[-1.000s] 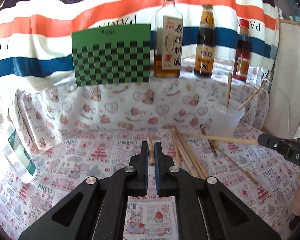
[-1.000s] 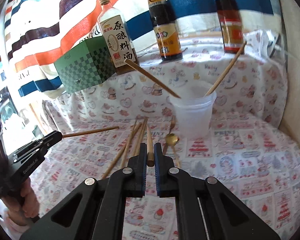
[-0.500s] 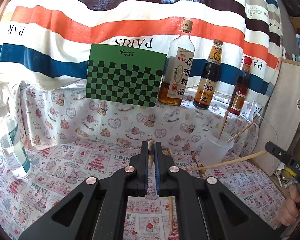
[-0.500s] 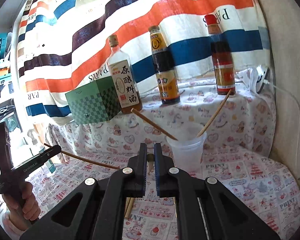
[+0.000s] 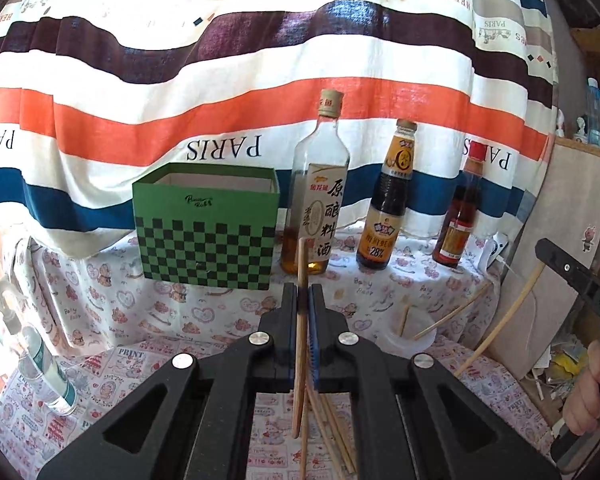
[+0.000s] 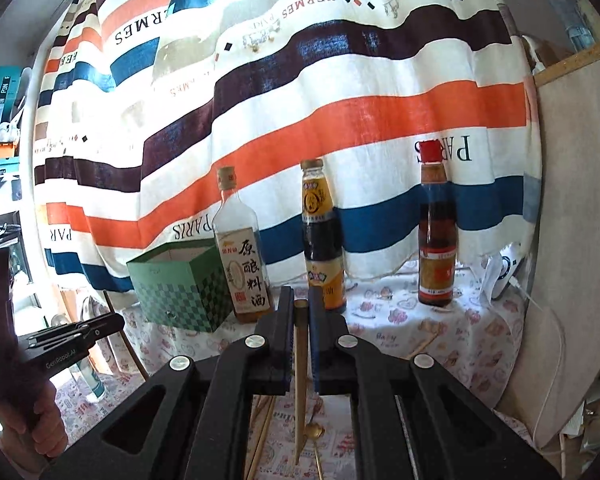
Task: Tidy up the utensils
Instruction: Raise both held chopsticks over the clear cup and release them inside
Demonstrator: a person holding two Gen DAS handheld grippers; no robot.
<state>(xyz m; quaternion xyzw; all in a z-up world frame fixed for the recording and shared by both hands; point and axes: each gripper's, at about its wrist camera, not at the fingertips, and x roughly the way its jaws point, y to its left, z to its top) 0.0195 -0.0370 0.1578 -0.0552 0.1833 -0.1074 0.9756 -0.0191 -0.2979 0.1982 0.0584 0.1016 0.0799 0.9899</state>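
Left hand-held gripper (image 5: 302, 300) clenched on a wooden chopstick (image 5: 300, 320), held nearly upright between the blue pads, top end poking above the fingertips, lower end hanging above the counter (image 5: 148, 360). Right hand-held gripper (image 6: 300, 304) likewise clenched on a second chopstick (image 6: 299, 380), upright, blunt end just level with the fingertips, thin end pointing down. Below the left pair, several loose chopsticks (image 5: 332, 432) lying in a bundle on the patterned cloth; below the right pair, a gold spoon (image 6: 315, 434) beside more sticks. To the right in the left wrist view, a translucent plastic cup (image 5: 410, 340) with two chopsticks leaning in it, and the other gripper gripped by a person's hand (image 5: 588, 396) at the edge. Farther back on the raised ledge, a green checkered box (image 5: 206, 228), open at the top, then a cooking wine bottle (image 5: 318, 196), a dark sauce bottle (image 5: 388, 204) and a red-capped bottle (image 5: 458, 216) in a row. At far left, a spray bottle (image 5: 40, 356). Behind everything, a striped cloth (image 5: 260, 60) hanging.
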